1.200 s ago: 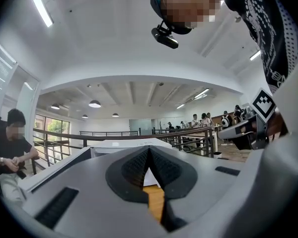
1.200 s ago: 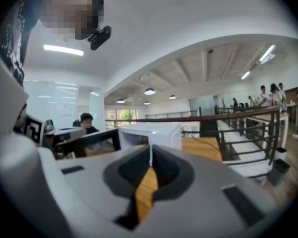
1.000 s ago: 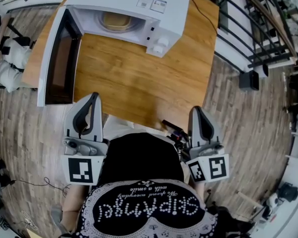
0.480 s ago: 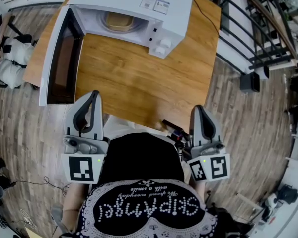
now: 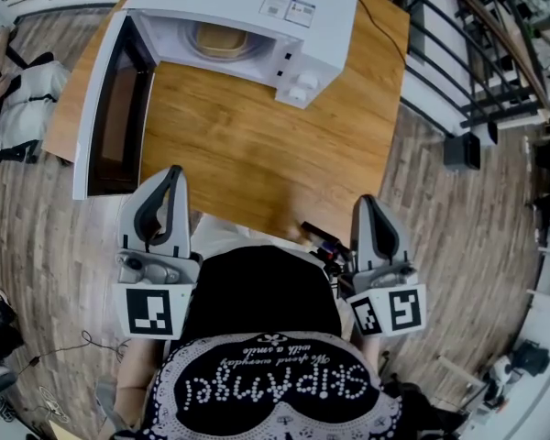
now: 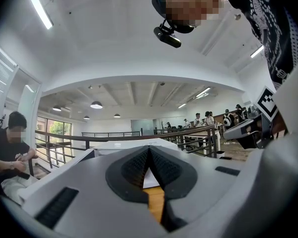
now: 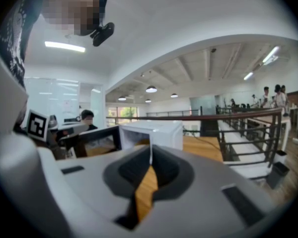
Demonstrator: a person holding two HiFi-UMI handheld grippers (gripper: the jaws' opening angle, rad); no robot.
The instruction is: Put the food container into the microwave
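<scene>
A white microwave (image 5: 257, 7) stands at the far side of the wooden table (image 5: 257, 145), its door (image 5: 110, 108) swung wide open to the left. A tan food container (image 5: 218, 37) sits inside on the turntable. My left gripper (image 5: 170, 177) hovers at the table's near left edge, shut and empty. My right gripper (image 5: 367, 205) is at the near right edge, also shut on nothing. Both are far from the microwave. The left gripper (image 6: 149, 150) shows its pads meeting. Past the right gripper (image 7: 151, 150) I see the microwave (image 7: 154, 132) and its open door (image 7: 97, 140).
A small black object (image 5: 316, 239) lies at the table's near edge beside my right gripper. A cable (image 5: 376, 26) runs over the far right corner. A seated person (image 5: 18, 108) is left of the table. A black railing (image 5: 458, 53) and a dark box (image 5: 460, 148) are to the right.
Both grippers have stayed shut and nearly still at the table's near edge. The seated person on the left has shifted.
</scene>
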